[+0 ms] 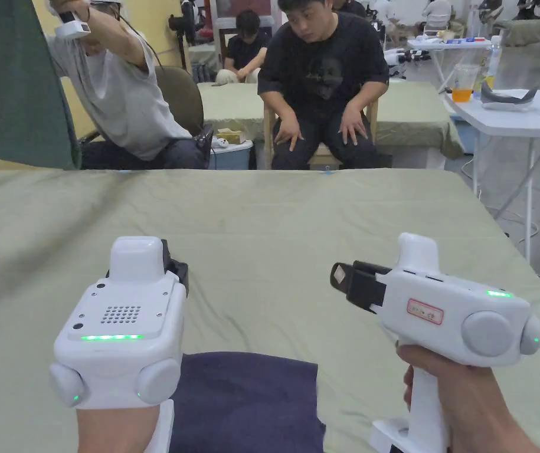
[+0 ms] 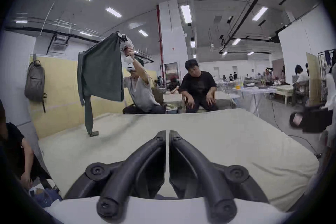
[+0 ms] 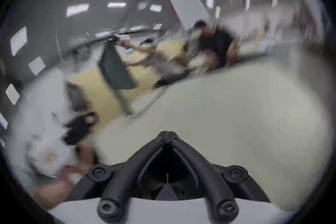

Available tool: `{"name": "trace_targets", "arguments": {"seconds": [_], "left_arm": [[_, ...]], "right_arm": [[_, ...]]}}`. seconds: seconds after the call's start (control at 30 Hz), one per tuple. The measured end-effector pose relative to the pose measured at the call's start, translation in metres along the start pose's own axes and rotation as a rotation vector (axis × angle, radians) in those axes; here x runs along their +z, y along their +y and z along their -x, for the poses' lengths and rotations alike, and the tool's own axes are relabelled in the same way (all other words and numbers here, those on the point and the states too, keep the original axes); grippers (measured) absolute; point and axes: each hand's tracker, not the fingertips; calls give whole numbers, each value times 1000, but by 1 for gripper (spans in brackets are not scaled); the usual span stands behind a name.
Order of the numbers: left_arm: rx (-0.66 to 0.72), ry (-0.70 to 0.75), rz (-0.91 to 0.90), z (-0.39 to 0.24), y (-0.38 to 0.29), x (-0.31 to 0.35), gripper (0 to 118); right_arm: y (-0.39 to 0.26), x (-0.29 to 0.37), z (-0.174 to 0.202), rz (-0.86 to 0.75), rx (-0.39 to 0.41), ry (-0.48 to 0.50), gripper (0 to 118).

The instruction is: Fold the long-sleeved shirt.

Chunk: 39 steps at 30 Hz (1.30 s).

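While both tongs hover empty — left tongs [image 2: 167, 134] nearly closed, right tongs [image 3: 167, 134] closed — folded navy shirt [image 1: 245, 401] below, green-covered table [image 1: 298, 218].

The folded shirt [image 1: 245, 401] lies on the tabletop [image 1: 274, 218] at six o'clock, between my left gripper [image 1: 171, 265] at seven and right gripper [image 1: 340, 276] at five.

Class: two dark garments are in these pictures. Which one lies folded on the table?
The navy garment at the table's near edge, beside the left gripper. The green one hangs in the air, held up by another person.
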Motion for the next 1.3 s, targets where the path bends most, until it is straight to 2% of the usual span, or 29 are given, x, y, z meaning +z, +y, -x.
{"name": "trace_targets", "arguments": {"seconds": [0.07,0.1,0.2,0.27,0.33,0.4,0.53,0.6,0.63,0.7,0.77,0.83,0.87,0.9,0.97,1.07,1.13,1.2,1.27,1.3], "left_arm": [[-9,31,17,12,-8,-1,6],[0,34,35,19,-13,-2,6],[-7,61,68,37,-24,-3,6],[-10,70,90,49,-30,-3,6],[-16,73,111,60,-36,-4,6],[-26,75,145,71,-41,-4,6],[-41,19,226,89,-50,-11,6],[-2,-84,316,104,-54,-24,8],[38,-166,370,115,-56,-33,36],[173,-400,571,142,-66,-61,117],[242,-485,763,159,-90,-91,118],[361,-550,790,178,-141,-105,118],[429,-575,876,188,-164,-115,118],[539,-653,922,188,-134,-123,118],[673,-824,987,189,-151,-132,118],[620,-794,1045,174,-175,-141,118],[610,-864,1063,160,-180,-144,118],[646,-898,1020,167,-185,-154,118],[760,-921,1054,164,-190,-164,118],[725,-947,1047,149,-187,-158,118]], "right_arm": [[-18,-32,-32,232,-313,191,9],[-37,-49,-45,294,-413,212,9],[-82,-83,-59,372,-389,136,9],[-110,-104,-73,459,-509,134,9],[-125,-112,-84,454,-520,70,9],[-138,-116,-98,452,-583,38,9],[-142,-114,-109,431,-604,82,9],[-140,-114,-107,434,-605,81,9],[-138,-115,-102,442,-587,73,9],[-136,-114,-100,451,-561,65,9],[-136,-115,-101,455,-566,60,9],[-136,-115,-98,456,-557,54,9],[-137,-117,-102,456,-550,51,9],[-137,-117,-102,456,-549,49,9],[-136,-118,-102,455,-554,45,9],[-134,-120,-99,455,-545,30,9],[-134,-120,-96,456,-536,21,9],[-134,-120,-96,454,-530,19,9],[-136,-120,-97,448,-533,23,9],[-138,-120,-98,443,-539,28,9]]}}
